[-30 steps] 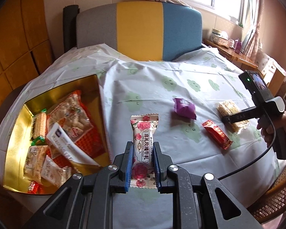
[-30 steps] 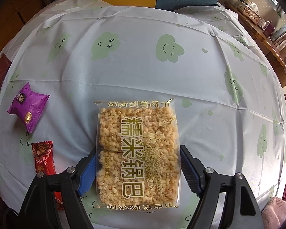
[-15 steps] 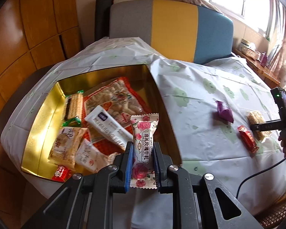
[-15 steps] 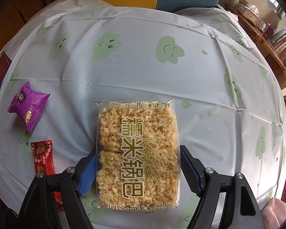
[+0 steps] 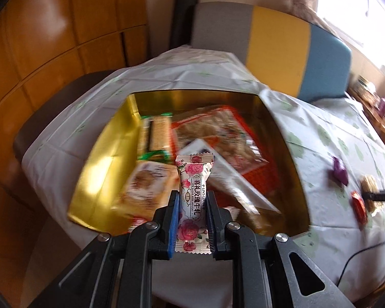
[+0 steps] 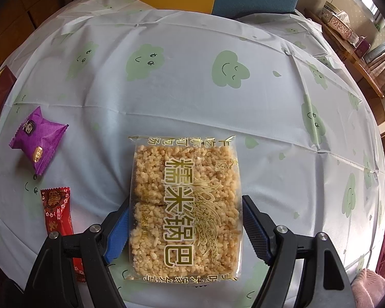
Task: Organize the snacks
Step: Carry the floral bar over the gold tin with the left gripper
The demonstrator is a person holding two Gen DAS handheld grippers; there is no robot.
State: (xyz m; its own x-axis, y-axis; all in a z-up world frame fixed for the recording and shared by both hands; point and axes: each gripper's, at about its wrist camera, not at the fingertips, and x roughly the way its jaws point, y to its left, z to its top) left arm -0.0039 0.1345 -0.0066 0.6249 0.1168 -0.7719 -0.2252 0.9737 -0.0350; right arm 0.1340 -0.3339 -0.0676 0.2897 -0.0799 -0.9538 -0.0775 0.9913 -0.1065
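1. The left gripper [image 5: 191, 227] is clamped on a rose-print candy [image 5: 193, 200], held upright at lower centre of the left wrist view, in front of the gold box [image 5: 100, 159].
2. The candy is judged to be over the box's near edge, not yet dropped; contact with the contents cannot be told.
3. The right gripper [image 6: 184, 231] has its jaws apart on either side of a rice cracker pack [image 6: 184, 205], which lies flat on the surface [image 6: 192, 77] at lower centre of the right wrist view. Whether the pads touch the pack cannot be told; no clamping is seen.
4. Progress is judged as well underway: several snacks are already in the box, one is in transit, three are left on the surface.
5. Box count: blurred; roughly five or six packets are made out, among them a big red-orange bag [image 5: 218, 133], a green-edged cracker pack [image 5: 156, 136], a beige packet [image 5: 146, 187] and a white flat pack [image 5: 233, 177]. An exact count is not possible.
6. Surface count: one rice cracker pack, one purple packet [image 6: 38, 141] at mid left, one red candy [image 6: 57, 210] at lower left of the right wrist view.
7. Held count: one rose-print candy.
8. Left to do, as judged: the candy released into the box, then the three surface snacks moved in.
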